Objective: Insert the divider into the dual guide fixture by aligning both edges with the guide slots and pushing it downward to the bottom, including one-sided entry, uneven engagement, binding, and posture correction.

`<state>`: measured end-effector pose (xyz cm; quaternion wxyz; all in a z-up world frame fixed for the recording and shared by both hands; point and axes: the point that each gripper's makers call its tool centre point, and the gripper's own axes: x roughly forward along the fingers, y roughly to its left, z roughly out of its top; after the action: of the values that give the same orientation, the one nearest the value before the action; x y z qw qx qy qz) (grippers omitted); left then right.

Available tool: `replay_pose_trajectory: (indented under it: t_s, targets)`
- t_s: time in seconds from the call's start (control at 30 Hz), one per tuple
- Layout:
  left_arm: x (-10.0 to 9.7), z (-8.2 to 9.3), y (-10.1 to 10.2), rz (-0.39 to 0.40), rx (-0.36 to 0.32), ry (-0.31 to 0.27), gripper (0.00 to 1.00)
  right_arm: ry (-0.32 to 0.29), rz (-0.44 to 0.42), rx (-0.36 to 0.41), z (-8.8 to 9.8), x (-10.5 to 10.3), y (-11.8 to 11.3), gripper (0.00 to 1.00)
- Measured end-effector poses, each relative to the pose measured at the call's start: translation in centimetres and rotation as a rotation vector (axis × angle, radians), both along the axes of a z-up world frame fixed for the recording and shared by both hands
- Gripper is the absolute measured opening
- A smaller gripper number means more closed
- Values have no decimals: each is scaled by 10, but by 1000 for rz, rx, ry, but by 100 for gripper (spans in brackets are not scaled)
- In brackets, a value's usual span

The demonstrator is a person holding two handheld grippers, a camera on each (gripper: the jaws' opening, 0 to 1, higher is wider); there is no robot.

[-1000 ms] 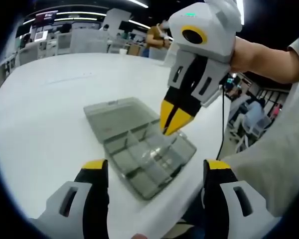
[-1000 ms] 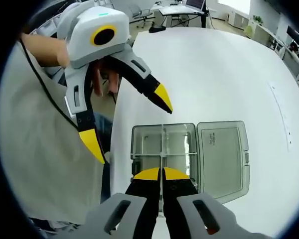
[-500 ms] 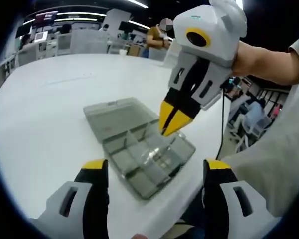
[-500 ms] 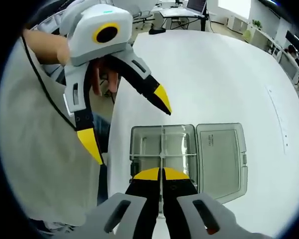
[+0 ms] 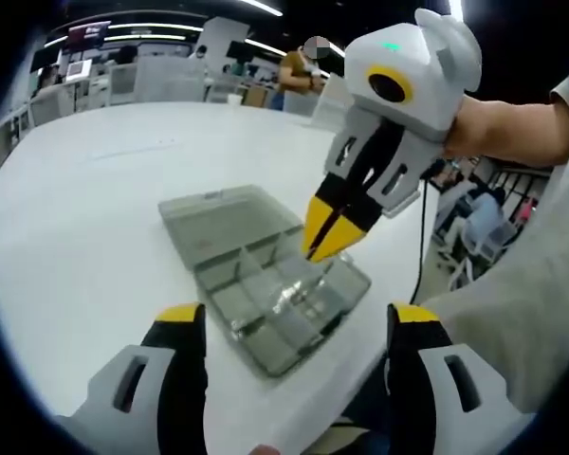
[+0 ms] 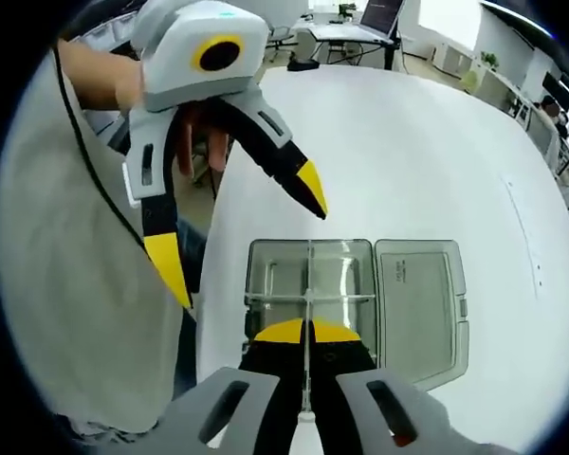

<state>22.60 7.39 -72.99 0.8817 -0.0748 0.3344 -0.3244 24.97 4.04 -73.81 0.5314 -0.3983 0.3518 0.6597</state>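
Two grippers are seen above a white table [image 5: 76, 218], near its edge. A clear grey compartment box [image 6: 351, 284] lies open on it, the lid [image 6: 419, 294] folded flat beside the tray. Inside the tray, thin clear partitions are seen crossing one another.

In the right gripper view, the right gripper [image 6: 306, 334] is pointed down at the box with its yellow-tipped fingers [image 6: 277, 332] clenched on the divider [image 6: 307, 284], a thin transparent strip seen edge-on running along the middle of the tray, away from the fingers. In the left gripper view the same gripper [image 5: 328, 242] is seen from the side, tilted, its tips held at the near part of the tray where the divider [image 5: 299, 275] stands among the compartments; how deep the strip is seated cannot be told.

The left gripper [image 5: 294, 327] is held off to the side, short of the box, with its fingers [image 5: 178, 327] spread wide and nothing between them. In the right gripper view it [image 6: 247, 237] is seen hanging over the table edge, touching nothing.
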Motion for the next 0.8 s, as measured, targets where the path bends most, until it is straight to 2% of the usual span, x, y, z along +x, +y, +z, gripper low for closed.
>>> replay_pose_trajectory:
  t_s: [0.17,0.8]
  targets:
    - [-2,0,-1,0,1,4,76,7,-11,32,-1,0,-1,0]
    - [-5,1,-1,-6,10,5,76,0,-6,31,-6,1,-2,0]
